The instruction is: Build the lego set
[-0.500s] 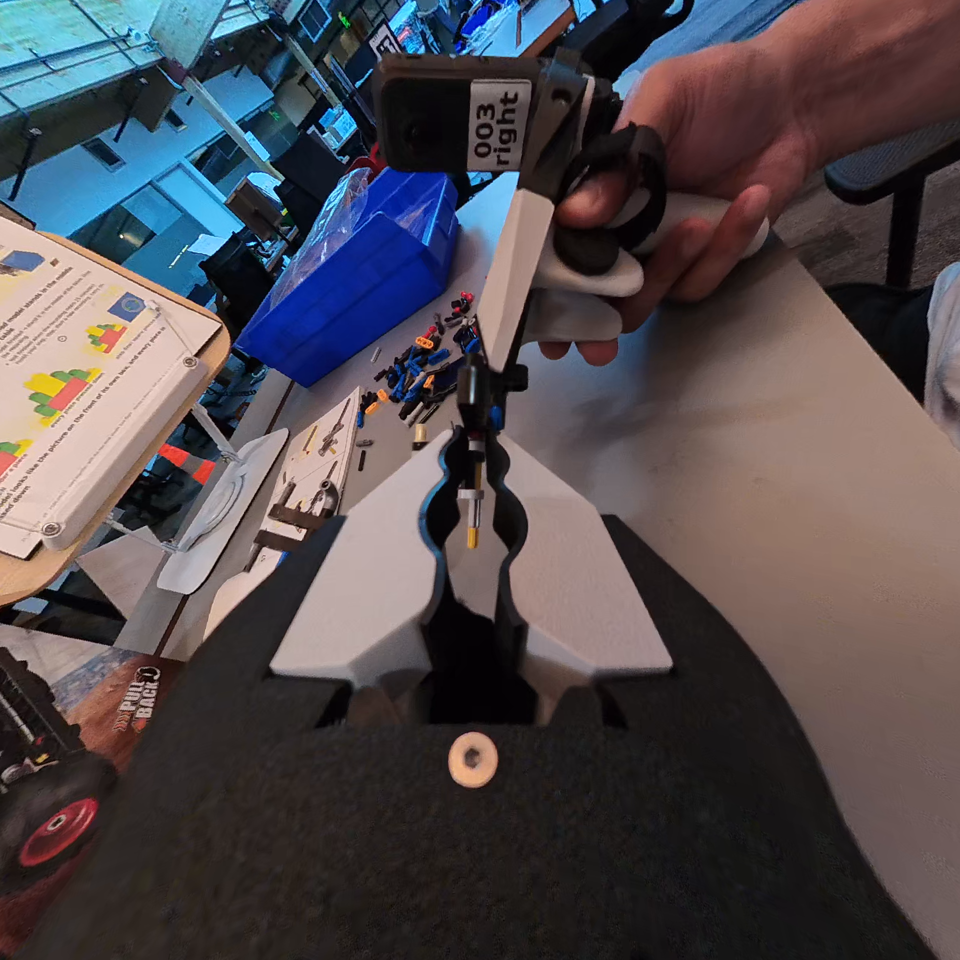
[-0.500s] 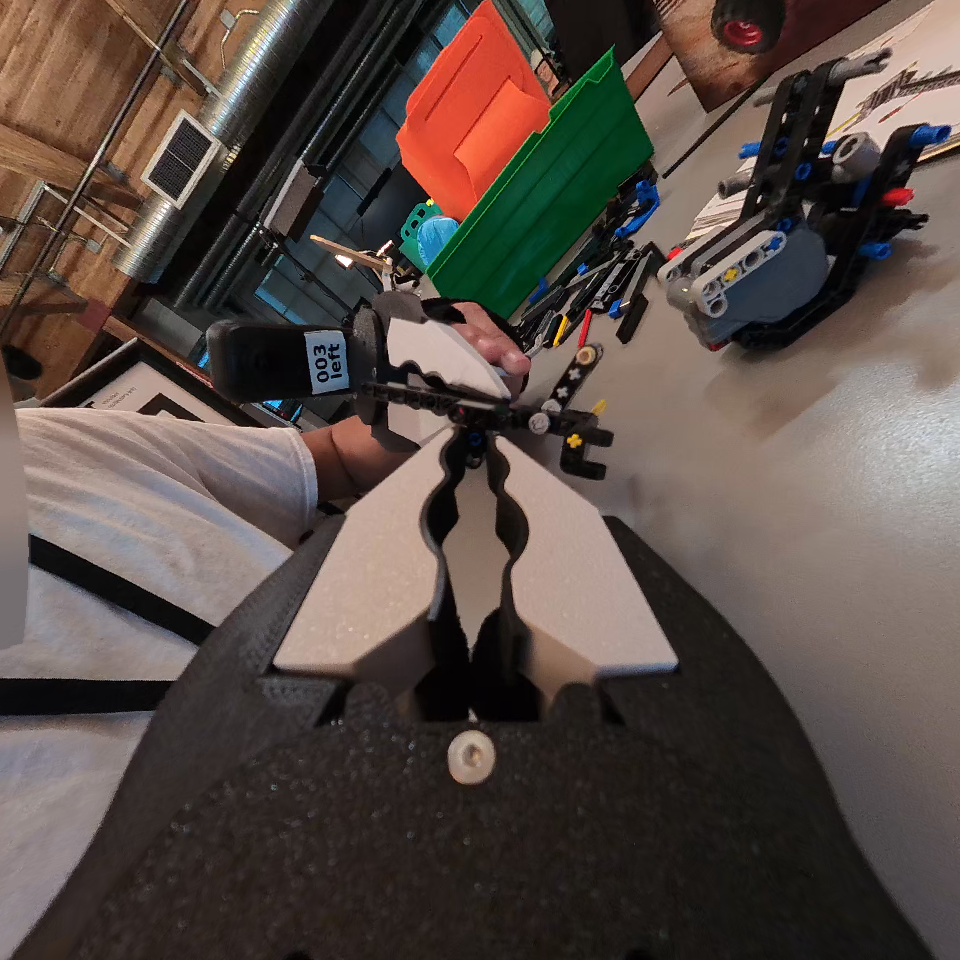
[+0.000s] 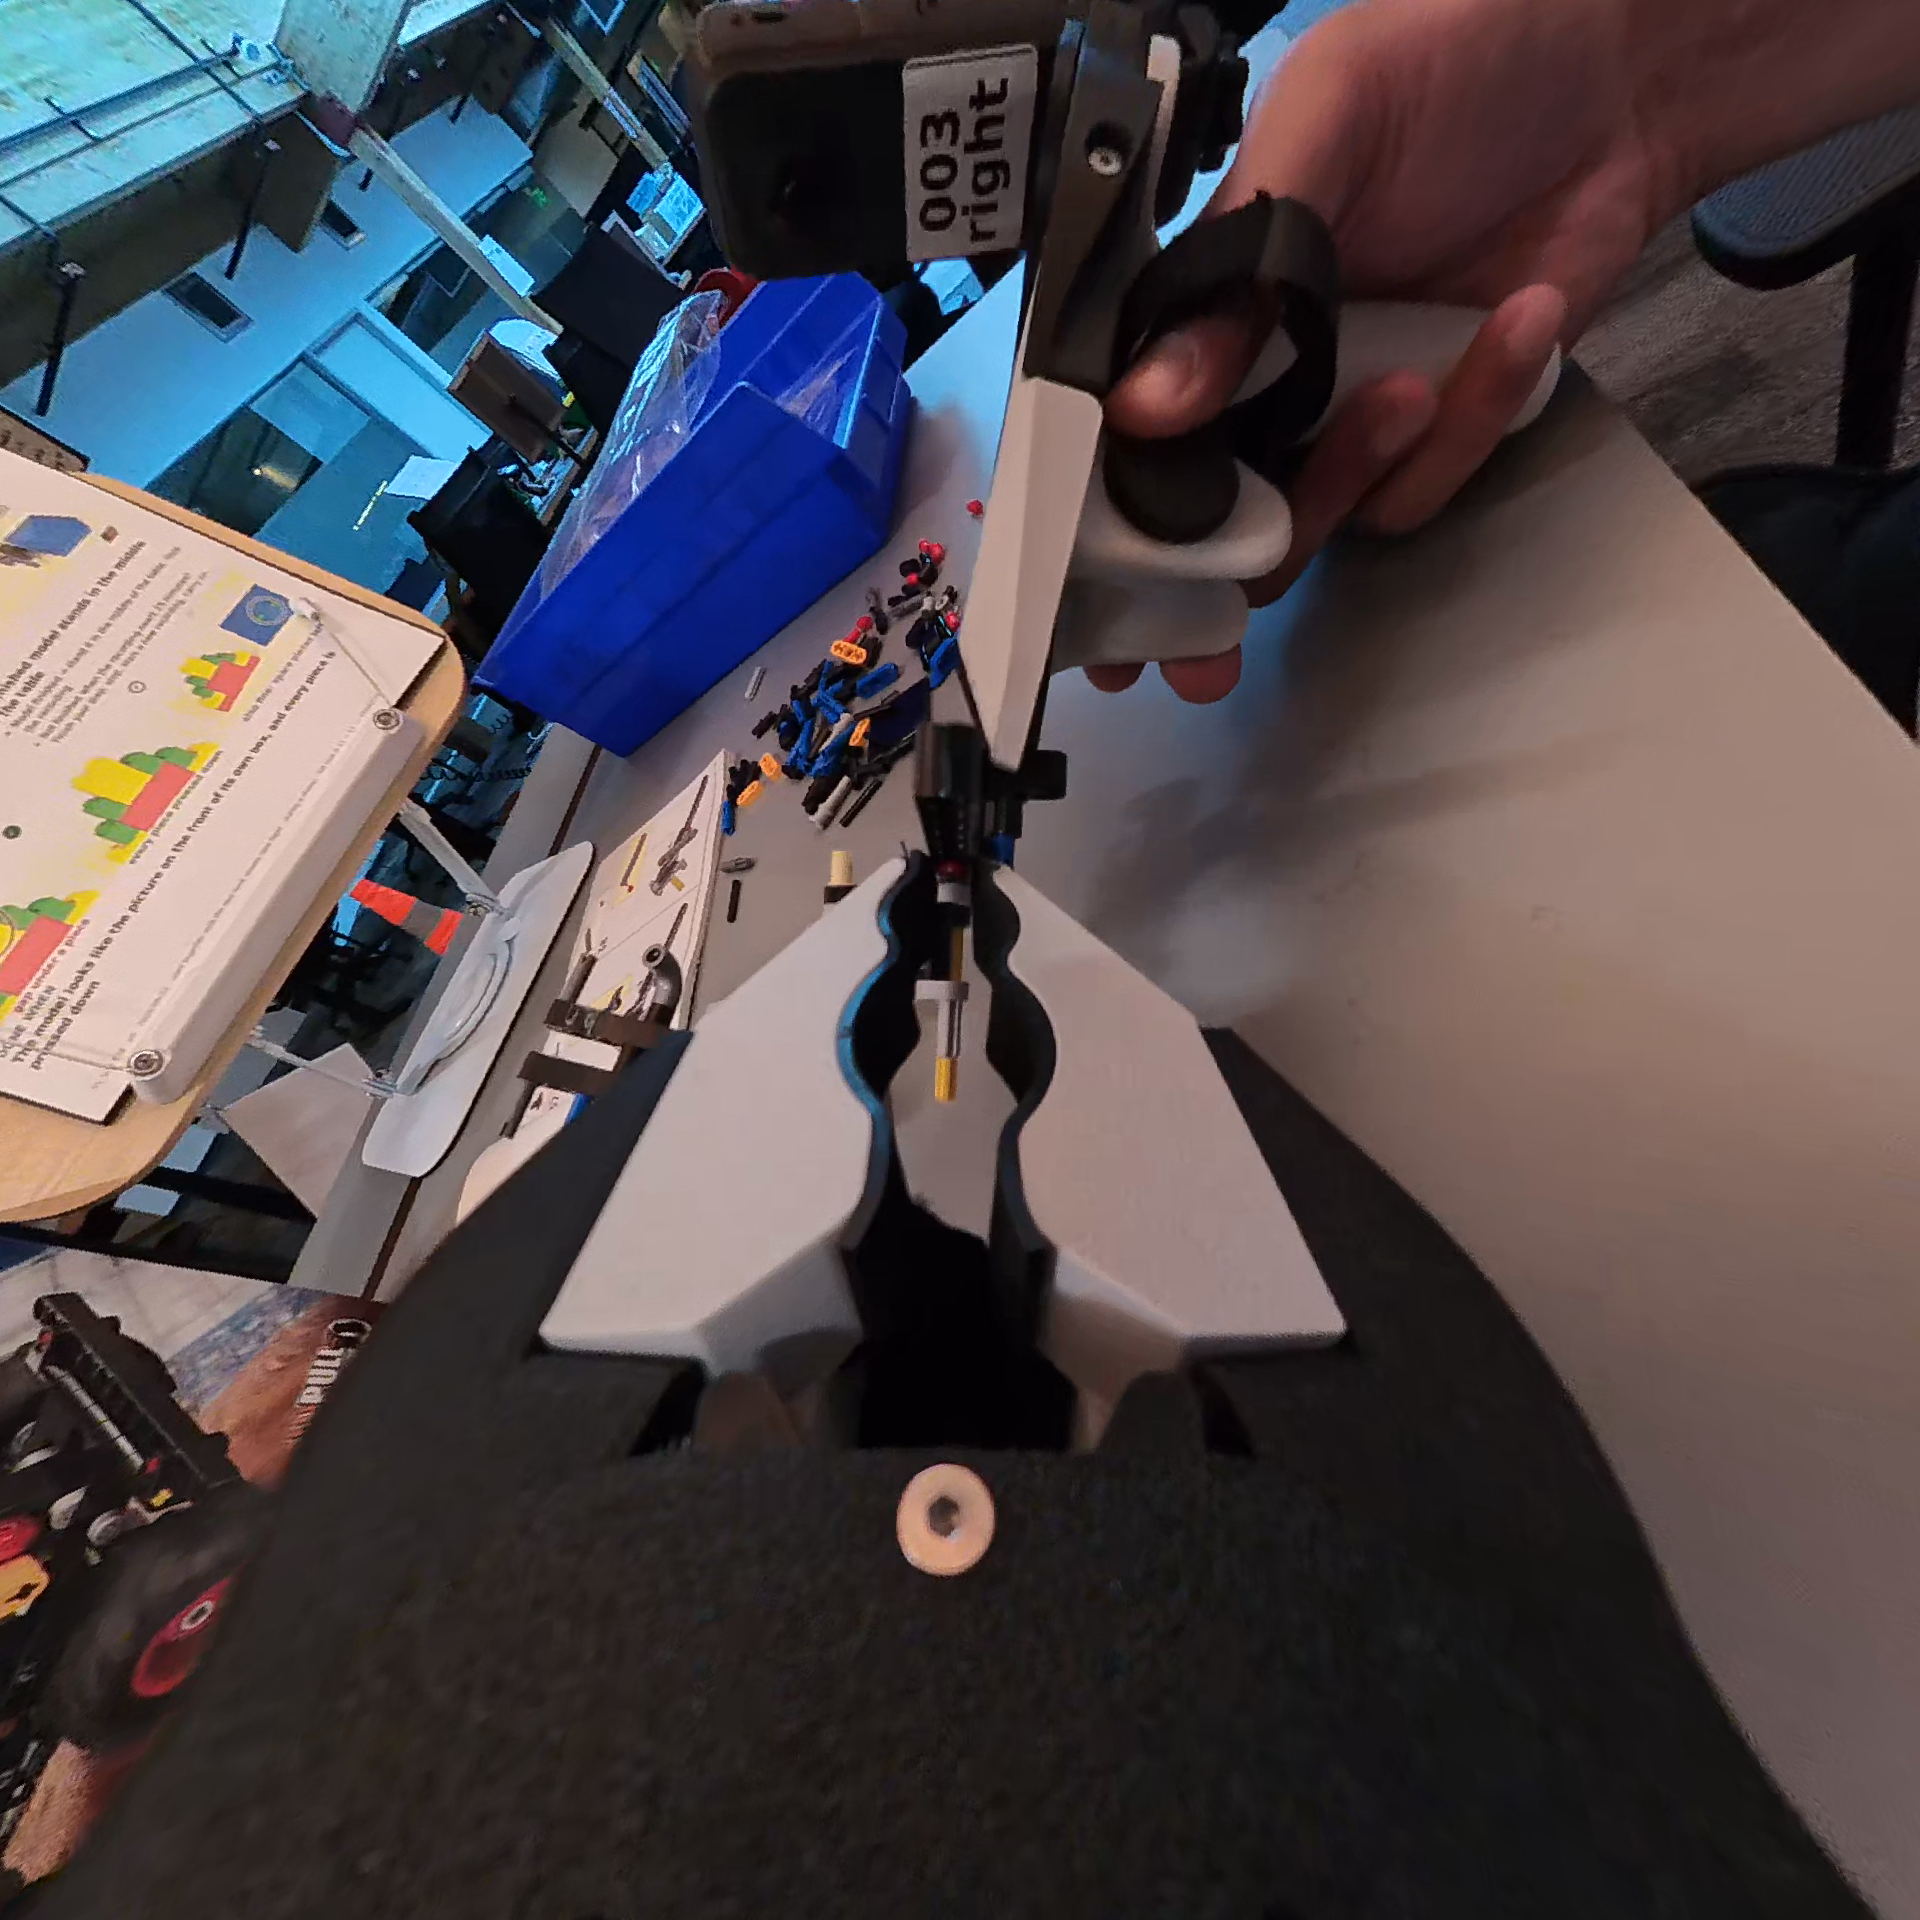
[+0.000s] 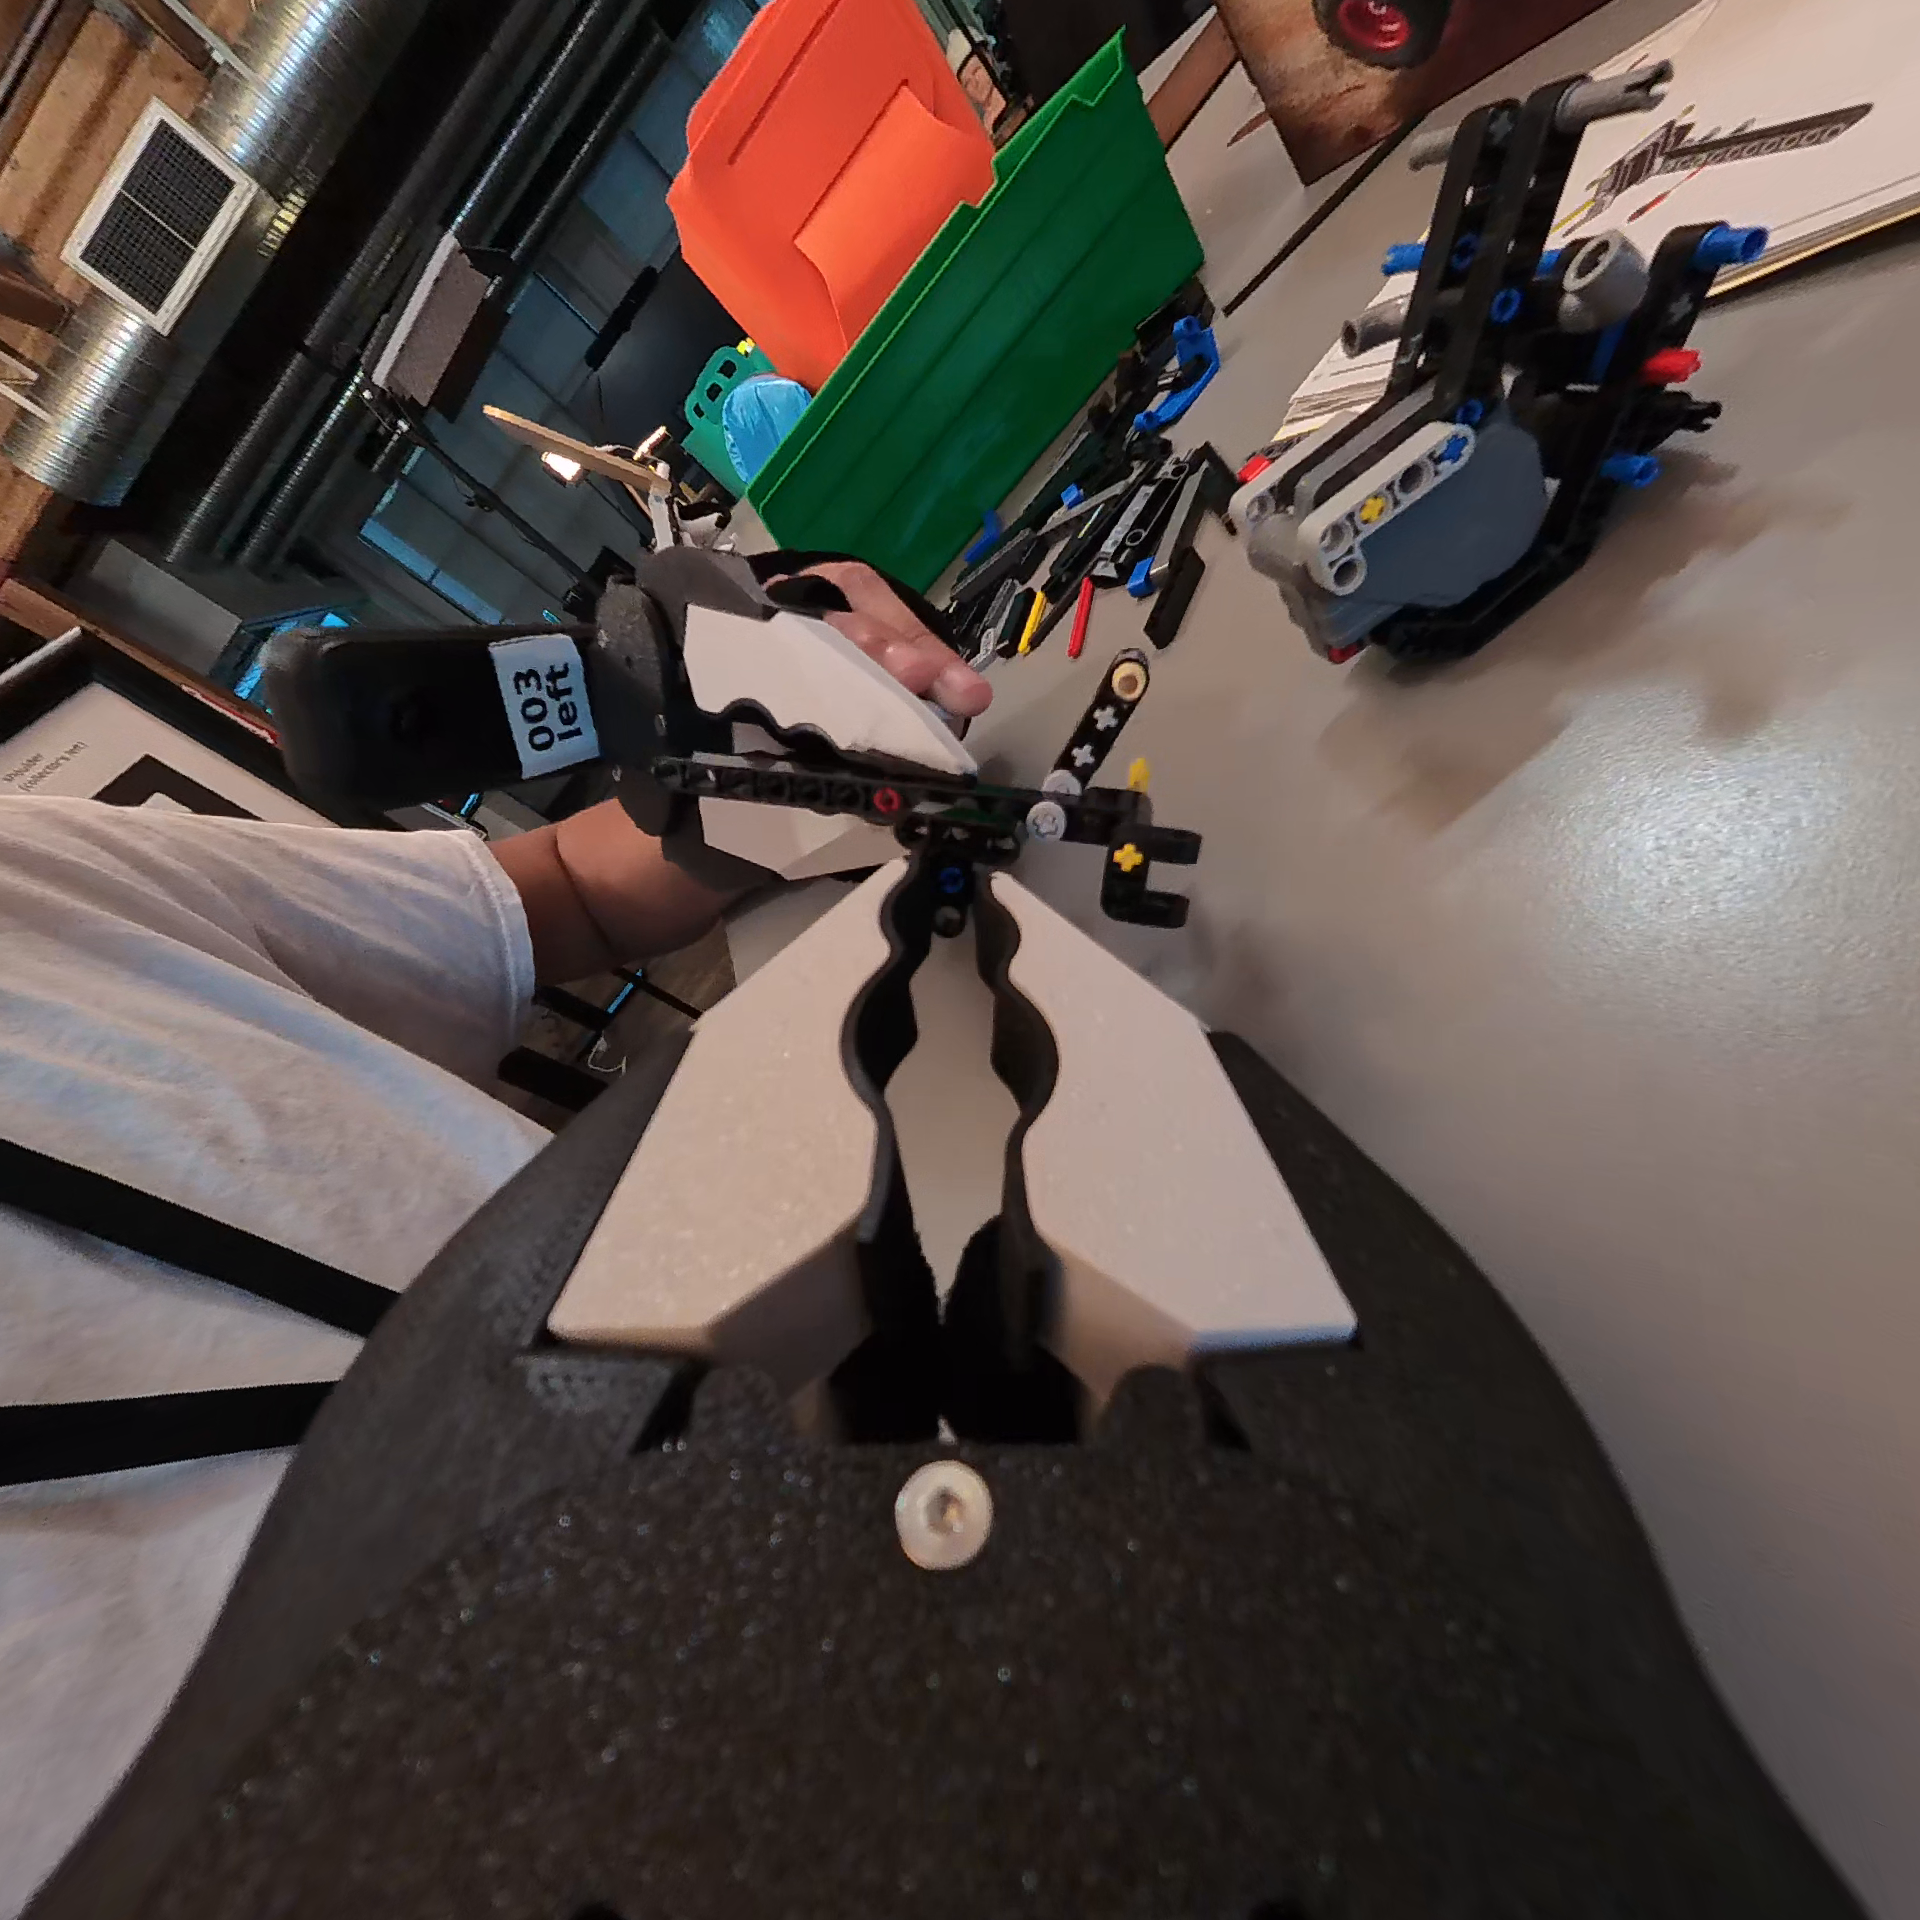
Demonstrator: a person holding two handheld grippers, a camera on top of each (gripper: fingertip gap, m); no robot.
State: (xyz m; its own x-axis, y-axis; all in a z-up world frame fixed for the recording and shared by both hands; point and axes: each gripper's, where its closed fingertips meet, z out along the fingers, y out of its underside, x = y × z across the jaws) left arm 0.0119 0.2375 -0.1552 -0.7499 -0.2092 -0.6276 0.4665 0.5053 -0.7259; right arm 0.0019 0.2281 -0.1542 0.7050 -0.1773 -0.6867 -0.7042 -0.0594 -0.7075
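Right tool [image 4: 948,883] pinching black beam assembly [image 4: 935,805].

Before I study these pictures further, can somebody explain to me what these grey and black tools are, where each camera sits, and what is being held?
No robot is here: a person holds one hand-squeezed two-finger gripper in each hand, with a camera on each looking along its fingers. The left wrist view shows the left gripper; the right wrist view shows the right gripper. Both are shut on one small black Lego subassembly, a beam with a yellow axle. On the grey table lie loose Lego pieces, a blue bin, a green bin, an orange bin, an instruction booklet and a half-built model.
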